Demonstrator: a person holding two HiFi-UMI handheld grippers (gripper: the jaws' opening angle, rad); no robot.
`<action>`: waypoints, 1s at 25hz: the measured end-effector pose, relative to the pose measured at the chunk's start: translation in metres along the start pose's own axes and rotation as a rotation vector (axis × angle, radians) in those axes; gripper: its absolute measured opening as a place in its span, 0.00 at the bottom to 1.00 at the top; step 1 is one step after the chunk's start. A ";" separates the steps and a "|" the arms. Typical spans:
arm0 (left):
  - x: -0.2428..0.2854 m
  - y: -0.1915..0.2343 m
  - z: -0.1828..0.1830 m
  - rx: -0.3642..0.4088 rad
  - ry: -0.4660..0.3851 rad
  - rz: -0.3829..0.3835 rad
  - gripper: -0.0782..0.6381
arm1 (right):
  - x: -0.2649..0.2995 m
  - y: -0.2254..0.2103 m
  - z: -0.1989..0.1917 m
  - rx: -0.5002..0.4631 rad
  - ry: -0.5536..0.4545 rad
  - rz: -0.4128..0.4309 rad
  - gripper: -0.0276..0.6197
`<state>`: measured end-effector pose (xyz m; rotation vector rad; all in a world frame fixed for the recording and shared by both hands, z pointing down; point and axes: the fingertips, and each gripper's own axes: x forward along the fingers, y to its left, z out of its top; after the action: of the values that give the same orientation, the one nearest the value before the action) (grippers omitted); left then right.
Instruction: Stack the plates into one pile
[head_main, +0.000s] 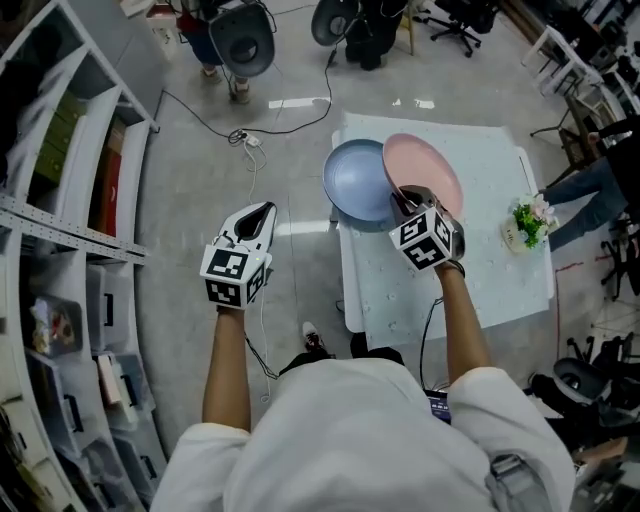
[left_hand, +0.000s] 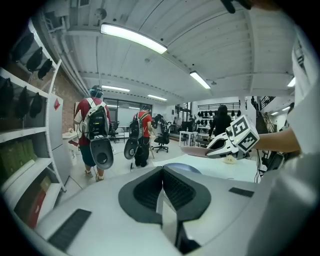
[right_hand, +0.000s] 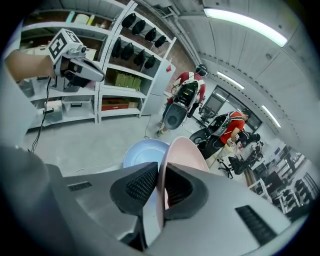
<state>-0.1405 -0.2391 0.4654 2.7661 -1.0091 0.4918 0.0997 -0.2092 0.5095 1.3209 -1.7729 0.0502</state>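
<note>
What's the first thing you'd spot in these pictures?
The pink plate catches the eye first: the right tool pinches its rim and holds it above the white table. Just to its left a blue plate lies on the table, its right edge covered by the pink one in the head view. The left tool hangs shut and empty over the grey floor, left of the table.

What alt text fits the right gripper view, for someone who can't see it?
The right hand-held gripper is shut on the rim of a pink plate, with a blue plate beside it at left. Beyond stand shelves and people wearing backpacks.
</note>
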 end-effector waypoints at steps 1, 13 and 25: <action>-0.001 0.000 -0.003 -0.005 0.007 0.013 0.13 | 0.007 0.004 0.003 -0.021 -0.003 0.019 0.12; 0.003 -0.004 -0.036 -0.072 0.091 0.155 0.13 | 0.077 0.053 0.018 -0.205 -0.072 0.282 0.12; 0.003 -0.019 -0.070 -0.131 0.147 0.183 0.13 | 0.117 0.111 -0.011 -0.108 -0.015 0.579 0.16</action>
<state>-0.1431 -0.2087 0.5311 2.4963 -1.2172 0.6200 0.0162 -0.2430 0.6434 0.7006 -2.0862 0.2606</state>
